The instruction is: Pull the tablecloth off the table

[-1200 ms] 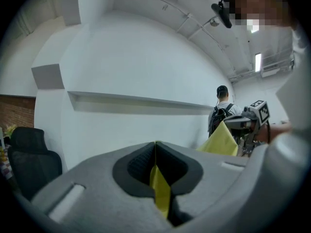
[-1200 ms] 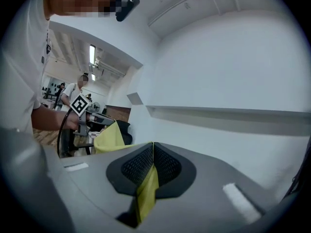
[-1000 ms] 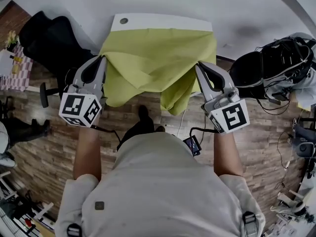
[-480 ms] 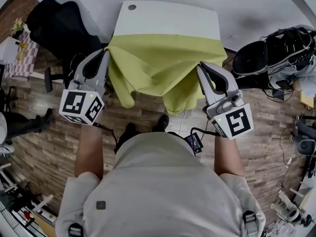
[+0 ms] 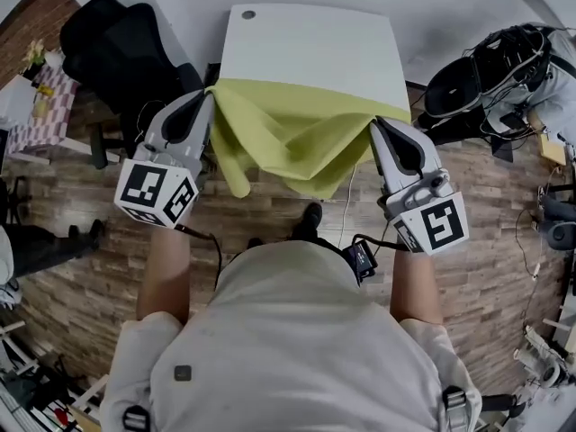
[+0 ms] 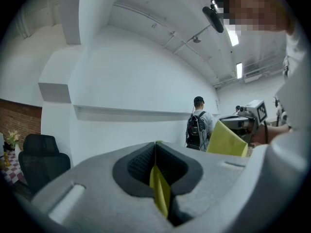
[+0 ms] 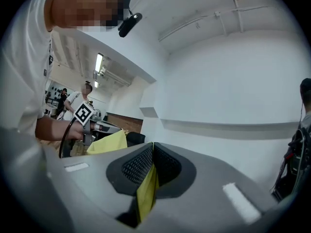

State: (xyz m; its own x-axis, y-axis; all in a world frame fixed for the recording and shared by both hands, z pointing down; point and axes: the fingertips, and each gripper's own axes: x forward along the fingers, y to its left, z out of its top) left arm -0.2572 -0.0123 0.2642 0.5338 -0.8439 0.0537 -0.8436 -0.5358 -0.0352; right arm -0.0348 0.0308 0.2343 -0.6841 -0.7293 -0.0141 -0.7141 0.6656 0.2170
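Jaws, left: left gripper [image 6: 156, 176] was clamped on a thin yellow-green fold of the tablecloth [image 5: 301, 133], with the cloth pinched between the dark pads.
Jaws, right: right gripper [image 7: 149, 176] was closed tight on another fold of the same cloth, and a strip hung out below the pads.
Cloth position: bunched along the near edge of the white surface [image 5: 310, 48]. The far part of the surface was bare. The middle sagged off the edge toward the wood floor [image 5: 81, 241], between the two grippers.
Progress: looked mostly pulled off, with only a near strip seeming to rest on the surface.
Risk 1: the pinches were thin, so a jerk or an uneven pull could slip the cloth out of one set of jaws and leave it dangling from the other.
Risk 2: the hanging fold was near the person's shoe [image 5: 310, 214], so stepping back could tread on it and yank it free.
Arm pose: both forearms reached forward, roughly parallel. One gripper was at each near corner of the surface, jaws pointing away from the body and tilted slightly inward, marker cubes toward the body.
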